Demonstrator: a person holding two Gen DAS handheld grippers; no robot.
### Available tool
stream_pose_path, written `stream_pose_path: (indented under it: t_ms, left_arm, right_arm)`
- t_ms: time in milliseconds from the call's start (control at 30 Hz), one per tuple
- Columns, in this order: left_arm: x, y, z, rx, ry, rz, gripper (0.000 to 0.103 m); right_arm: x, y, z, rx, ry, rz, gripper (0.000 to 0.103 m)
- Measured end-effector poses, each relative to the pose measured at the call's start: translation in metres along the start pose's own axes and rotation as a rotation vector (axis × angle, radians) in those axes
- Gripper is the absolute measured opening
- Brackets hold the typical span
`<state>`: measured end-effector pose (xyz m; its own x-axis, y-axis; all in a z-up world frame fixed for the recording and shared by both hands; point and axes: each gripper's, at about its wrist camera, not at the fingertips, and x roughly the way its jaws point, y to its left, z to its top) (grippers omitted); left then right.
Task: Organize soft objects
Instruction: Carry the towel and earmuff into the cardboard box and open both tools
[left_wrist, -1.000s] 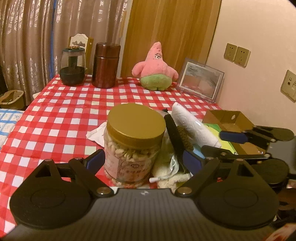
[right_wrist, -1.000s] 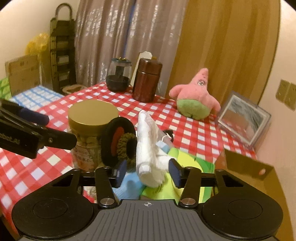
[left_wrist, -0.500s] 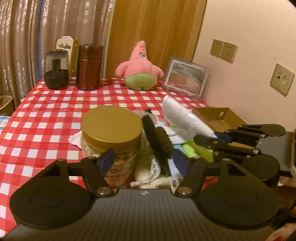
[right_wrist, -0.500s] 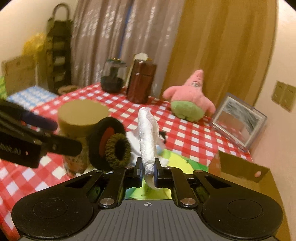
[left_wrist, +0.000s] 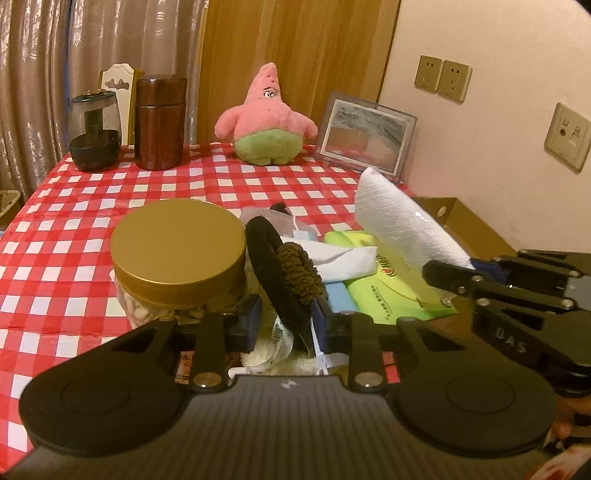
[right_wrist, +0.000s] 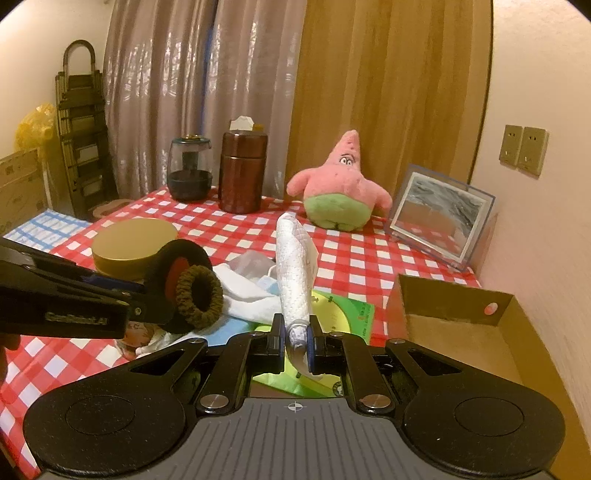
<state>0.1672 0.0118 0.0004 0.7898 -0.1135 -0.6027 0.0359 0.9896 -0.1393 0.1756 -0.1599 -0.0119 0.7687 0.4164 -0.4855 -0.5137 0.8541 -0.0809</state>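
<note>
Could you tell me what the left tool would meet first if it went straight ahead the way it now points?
Most likely the black hair tie with the brown scrunchie on it, standing right between the left tool's open pads. Depth is hard to judge, but nothing shows nearer.

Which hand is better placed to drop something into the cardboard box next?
Right. The right gripper is shut on the paper towel roll, and the box lies open just to its right. The left gripper stands farther from it, at the hair ties by the jar.
</note>
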Motion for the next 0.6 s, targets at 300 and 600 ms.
stream_pose_path:
  t_ms: [300, 600]
  left_arm:
    - [0.003, -0.007, -0.002, 0.048, -0.021, 0.035, 0.010]
    - [-0.013, -0.020, 0.010, 0.148, -0.106, 0.088, 0.008]
  right_arm:
    - [-0.003, -0.003, -0.002, 0.022, 0.000, -0.005, 0.011]
    - [-0.012, -0.004, -0.001, 0.033, -0.027, -0.015, 0.011]
